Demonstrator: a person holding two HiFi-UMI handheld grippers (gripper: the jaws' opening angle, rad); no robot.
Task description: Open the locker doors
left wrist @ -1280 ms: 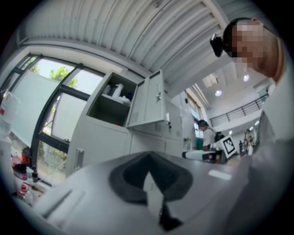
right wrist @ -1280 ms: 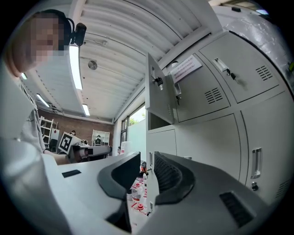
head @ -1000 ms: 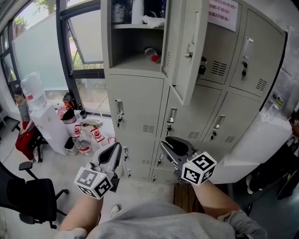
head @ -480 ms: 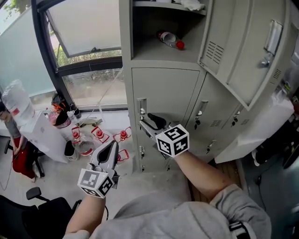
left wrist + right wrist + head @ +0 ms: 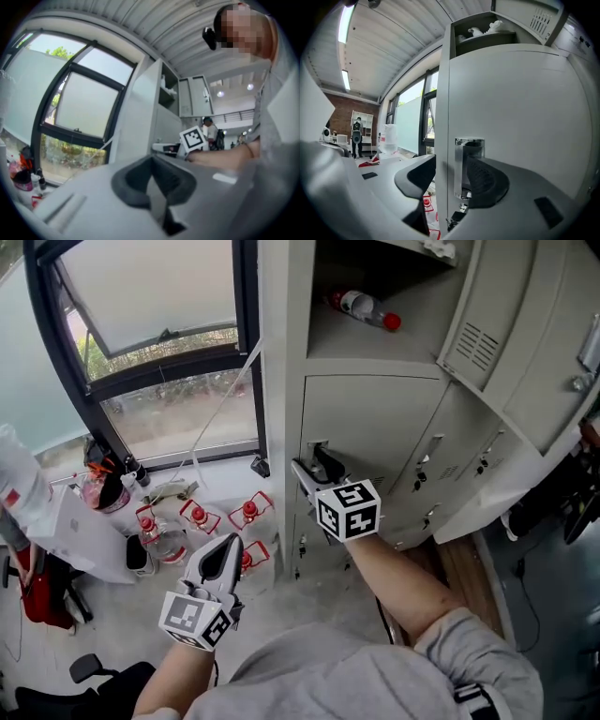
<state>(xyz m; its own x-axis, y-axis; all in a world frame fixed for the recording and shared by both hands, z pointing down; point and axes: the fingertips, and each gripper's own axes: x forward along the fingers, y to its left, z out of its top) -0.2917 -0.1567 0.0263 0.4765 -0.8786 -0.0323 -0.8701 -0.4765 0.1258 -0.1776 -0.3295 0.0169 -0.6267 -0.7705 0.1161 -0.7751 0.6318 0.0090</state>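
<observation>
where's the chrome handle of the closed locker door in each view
Head view: handle at centre, at the tip of the right gripper.
Left gripper view: too small to make out.
Right gripper view: centre, between the open fingers.
Shared landmark: the open compartment above it.

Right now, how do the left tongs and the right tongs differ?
The right tongs are open, their jaws having just been opening, with the handle between them; the left tongs are shut and empty. The right tongs reach the closed door; the left tongs hang apart from the lockers, above the floor. Each carries a marker cube.
</observation>
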